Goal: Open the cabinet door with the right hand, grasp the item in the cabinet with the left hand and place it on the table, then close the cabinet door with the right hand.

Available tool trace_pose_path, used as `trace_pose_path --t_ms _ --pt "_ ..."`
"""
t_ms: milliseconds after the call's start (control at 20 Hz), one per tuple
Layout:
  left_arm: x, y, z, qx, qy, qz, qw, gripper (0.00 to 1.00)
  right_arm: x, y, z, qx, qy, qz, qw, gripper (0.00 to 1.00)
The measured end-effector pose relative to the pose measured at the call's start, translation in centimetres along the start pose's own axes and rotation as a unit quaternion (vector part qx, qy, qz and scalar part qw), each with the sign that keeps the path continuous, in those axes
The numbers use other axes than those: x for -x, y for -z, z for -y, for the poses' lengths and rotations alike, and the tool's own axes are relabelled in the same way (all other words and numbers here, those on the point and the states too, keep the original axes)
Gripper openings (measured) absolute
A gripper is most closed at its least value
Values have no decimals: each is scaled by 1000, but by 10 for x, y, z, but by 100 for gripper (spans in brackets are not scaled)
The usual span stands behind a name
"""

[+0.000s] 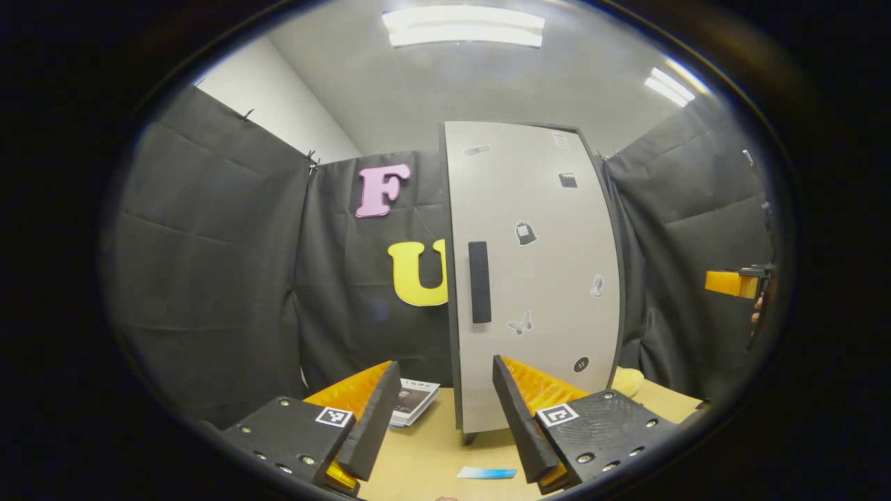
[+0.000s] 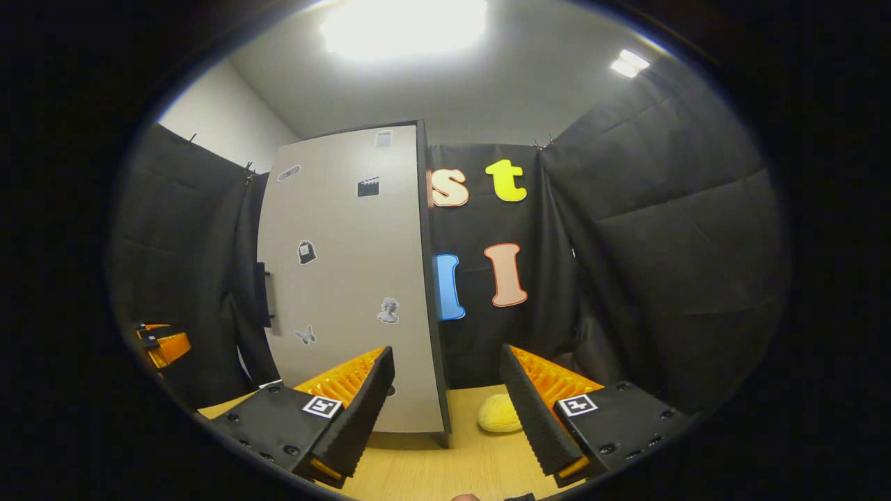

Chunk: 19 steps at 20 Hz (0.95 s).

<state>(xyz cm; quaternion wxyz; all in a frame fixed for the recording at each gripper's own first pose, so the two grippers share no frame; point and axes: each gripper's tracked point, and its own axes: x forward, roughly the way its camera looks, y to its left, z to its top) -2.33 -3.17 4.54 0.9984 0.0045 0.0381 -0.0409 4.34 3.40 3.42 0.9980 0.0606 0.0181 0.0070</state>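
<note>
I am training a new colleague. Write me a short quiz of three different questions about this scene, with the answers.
1. True or false: the tall grey cabinet door with the black bar handle stands closed.
2. Which lies on the light wooden table right of the cabinet? A) a soft yellow round object B) a red mug
3. Fill in: both the left tongs and the right tongs are ____ and hold nothing.

Key: 1 true. 2 A, the soft yellow round object. 3 open.

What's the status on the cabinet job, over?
Both tongs open, left and right, holding nothing. Cabinet door shut, handle untouched. Yellow soft item on table beside cabinet, nothing blocking.
</note>
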Motion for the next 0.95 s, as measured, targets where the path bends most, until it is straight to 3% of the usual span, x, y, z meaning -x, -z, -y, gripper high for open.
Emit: trace_pose_path --t_ms 950 --pt "1 -10 -8 1 0 11 1000 80 -3 -5 -20 11 9 21 1000 97"
